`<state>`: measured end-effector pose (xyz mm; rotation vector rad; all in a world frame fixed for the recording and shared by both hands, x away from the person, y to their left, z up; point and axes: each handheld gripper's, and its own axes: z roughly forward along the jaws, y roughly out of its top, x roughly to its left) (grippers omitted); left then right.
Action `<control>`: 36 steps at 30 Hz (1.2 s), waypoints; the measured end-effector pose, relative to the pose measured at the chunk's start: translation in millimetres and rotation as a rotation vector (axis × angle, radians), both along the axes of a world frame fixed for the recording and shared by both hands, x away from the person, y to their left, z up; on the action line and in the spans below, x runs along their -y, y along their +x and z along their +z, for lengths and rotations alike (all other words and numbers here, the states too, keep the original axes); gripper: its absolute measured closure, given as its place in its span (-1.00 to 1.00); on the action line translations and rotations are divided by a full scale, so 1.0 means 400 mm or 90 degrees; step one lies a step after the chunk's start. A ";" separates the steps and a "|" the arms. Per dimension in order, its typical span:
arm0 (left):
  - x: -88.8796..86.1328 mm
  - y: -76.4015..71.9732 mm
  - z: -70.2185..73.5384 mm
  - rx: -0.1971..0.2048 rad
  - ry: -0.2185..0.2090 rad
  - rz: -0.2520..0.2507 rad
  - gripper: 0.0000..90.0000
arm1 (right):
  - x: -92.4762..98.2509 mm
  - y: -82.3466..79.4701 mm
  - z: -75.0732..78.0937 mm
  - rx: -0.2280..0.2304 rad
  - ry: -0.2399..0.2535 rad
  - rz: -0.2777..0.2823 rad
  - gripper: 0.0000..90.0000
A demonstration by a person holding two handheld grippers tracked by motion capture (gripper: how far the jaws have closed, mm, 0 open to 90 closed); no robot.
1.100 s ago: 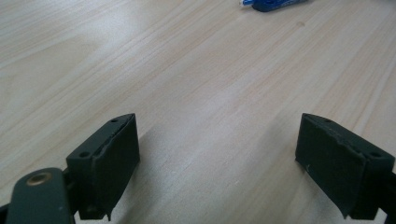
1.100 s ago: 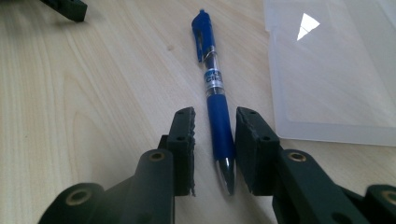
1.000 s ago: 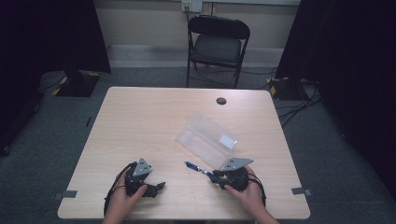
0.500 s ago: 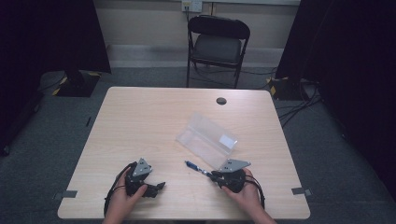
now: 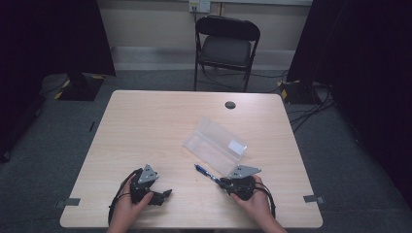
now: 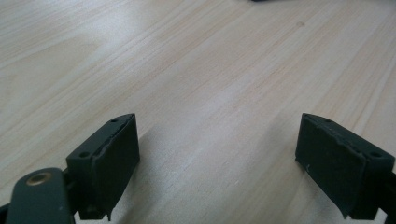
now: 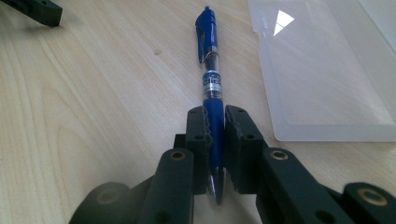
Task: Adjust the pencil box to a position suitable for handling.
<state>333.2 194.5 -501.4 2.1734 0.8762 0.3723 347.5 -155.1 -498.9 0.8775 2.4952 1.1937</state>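
Observation:
A blue click pen (image 7: 211, 74) lies on the pale wooden table (image 5: 145, 126), its clip end pointing away from my right gripper (image 7: 215, 114). That gripper's jaws have just been closing and now press on the pen's blue grip section, with the tip between them. In the high view the pen (image 5: 201, 171) sticks out to the upper left of the right gripper (image 5: 219, 181). My left gripper (image 6: 217, 154) rests low over bare wood near the front edge, its jaws wide apart and holding nothing; the high view shows the left gripper (image 5: 165, 194) too.
An open clear plastic case (image 5: 216, 145) lies just behind the right gripper, and its near edge is close to the pen in the right gripper view (image 7: 327, 79). A dark cable hole (image 5: 230, 105) sits at the table's far side. A black folding chair (image 5: 226, 46) stands beyond.

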 end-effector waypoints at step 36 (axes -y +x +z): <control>0.000 0.000 0.000 0.000 0.000 0.000 -0.71 | -0.010 -0.018 0.039 -0.014 0.038 0.005 0.80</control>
